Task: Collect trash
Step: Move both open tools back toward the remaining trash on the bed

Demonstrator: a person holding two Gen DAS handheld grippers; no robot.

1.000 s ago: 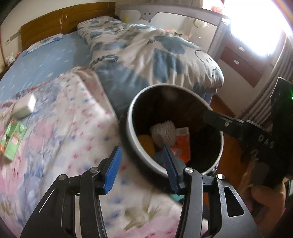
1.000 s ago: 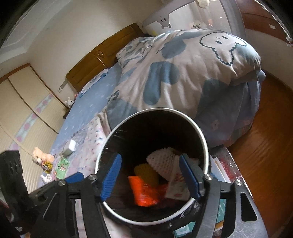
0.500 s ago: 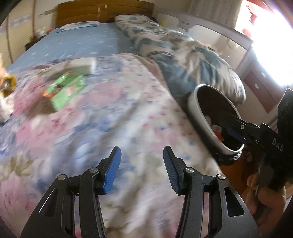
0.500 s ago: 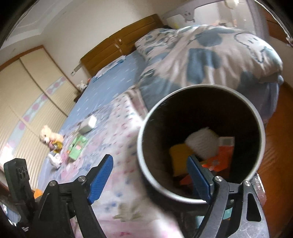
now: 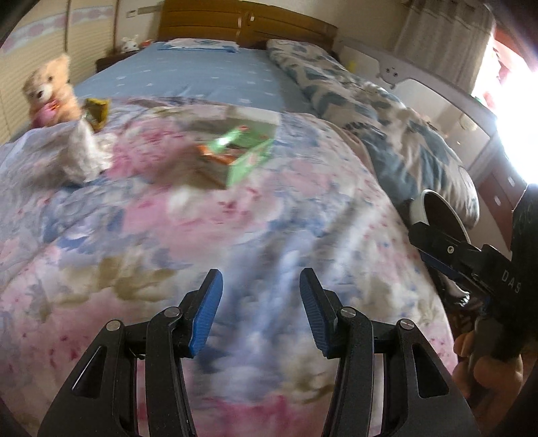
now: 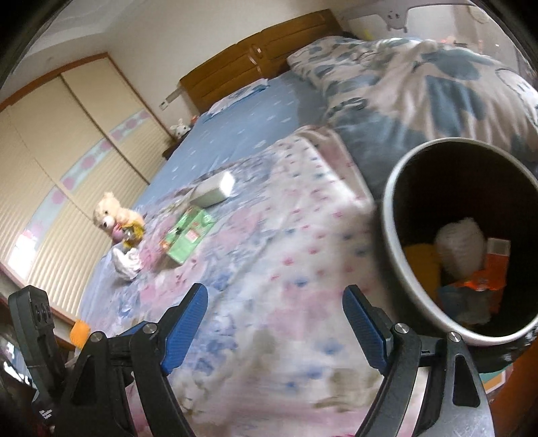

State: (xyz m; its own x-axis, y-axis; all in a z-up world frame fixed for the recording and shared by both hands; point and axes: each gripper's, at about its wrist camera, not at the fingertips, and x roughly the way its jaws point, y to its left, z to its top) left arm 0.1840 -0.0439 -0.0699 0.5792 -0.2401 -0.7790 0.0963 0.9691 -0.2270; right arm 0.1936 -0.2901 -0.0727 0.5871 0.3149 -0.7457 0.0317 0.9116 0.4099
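Note:
Over the flowered quilt [image 5: 168, 235] my left gripper [image 5: 260, 285] is open, and nothing sits between its blue pads. My right gripper [image 6: 274, 299] is open wider, also empty, just left of the trash bin [image 6: 390, 215]. The bin is grey-rimmed and dark inside, and holds white, yellow and orange litter. Farther up the quilt lie a green carton [image 5: 242, 151] [image 6: 188, 235], a white box [image 6: 213, 188], a crumpled white tissue [image 5: 84, 154] [image 6: 126, 262] and a yellow wrapper [image 5: 95, 109]. In the left wrist view the bin's rim [image 5: 417, 208] shows behind the right gripper's finger [image 5: 437, 242].
A teddy bear [image 5: 48, 90] [image 6: 111, 211] sits by the tissue. A blue-and-white duvet [image 6: 420, 77] is heaped beyond the bin. The wooden headboard [image 5: 245, 23] and a wardrobe [image 6: 50, 151] close the far side. A hand [image 5: 484, 366] holds the right gripper.
Both grippers have swung left from above the bin to over the quilt. The right jaws have widened. The carton, tissue and bear have come into the left wrist view.

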